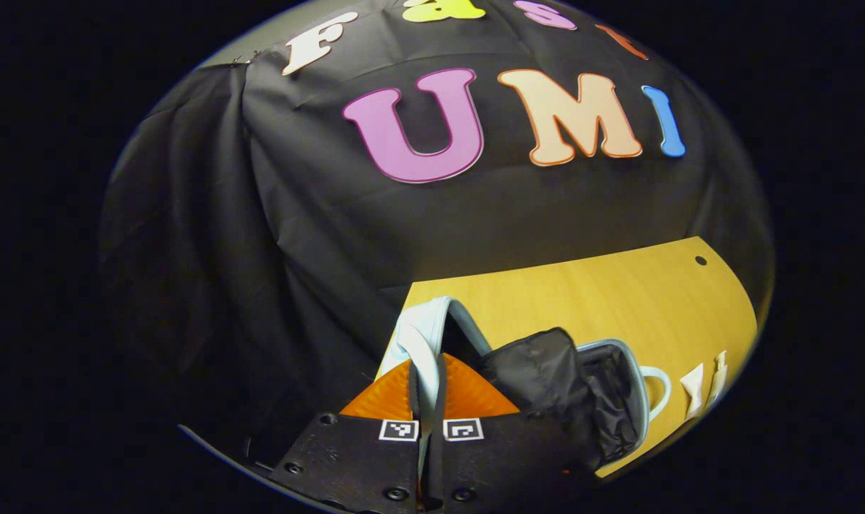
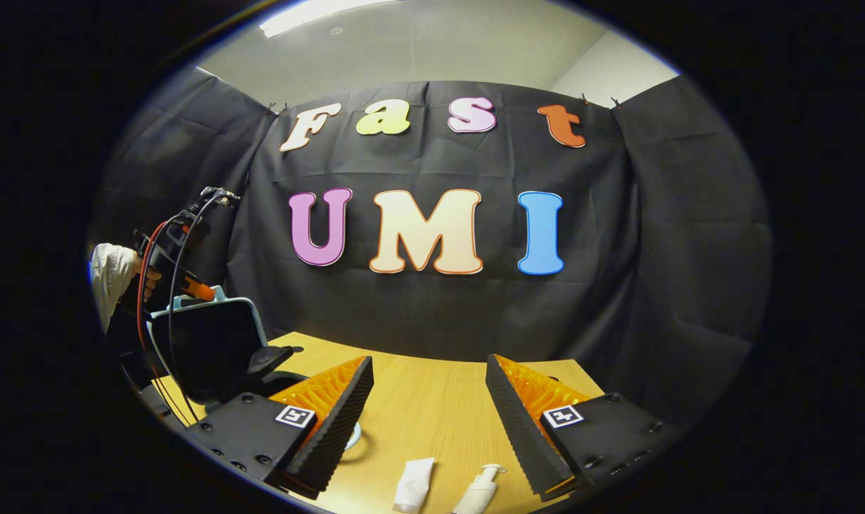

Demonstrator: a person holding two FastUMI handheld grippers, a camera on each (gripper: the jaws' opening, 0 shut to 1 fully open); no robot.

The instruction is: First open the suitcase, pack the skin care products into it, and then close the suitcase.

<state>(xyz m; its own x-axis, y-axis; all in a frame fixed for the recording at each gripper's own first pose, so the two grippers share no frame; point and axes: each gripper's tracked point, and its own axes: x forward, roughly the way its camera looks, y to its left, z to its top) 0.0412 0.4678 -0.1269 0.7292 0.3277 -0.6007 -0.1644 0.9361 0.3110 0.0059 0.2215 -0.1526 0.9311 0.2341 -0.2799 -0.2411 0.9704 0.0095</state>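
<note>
Opening the suitcase (image 1: 597, 389), the left gripper (image 1: 427, 391) clamps the lid rim (image 1: 422, 335) raised; next, the right gripper (image 2: 429, 400) (jaws spread, empty) takes the tube (image 2: 412, 485) just below it.

From your right gripper (image 2: 425, 417), the table (image 2: 432, 407) runs ahead toward 12 o'clock, the booth's wall behind it. The open suitcase (image 2: 211, 343) sits on the table at 10 o'clock, lid raised, with your left gripper (image 2: 190, 285) at the lid's top edge. 2 skin care products lie between your fingers at 6 o'clock: a tube (image 2: 412, 485), and a pump bottle (image 2: 479, 490) just beside it toward 3 o'clock.
</note>
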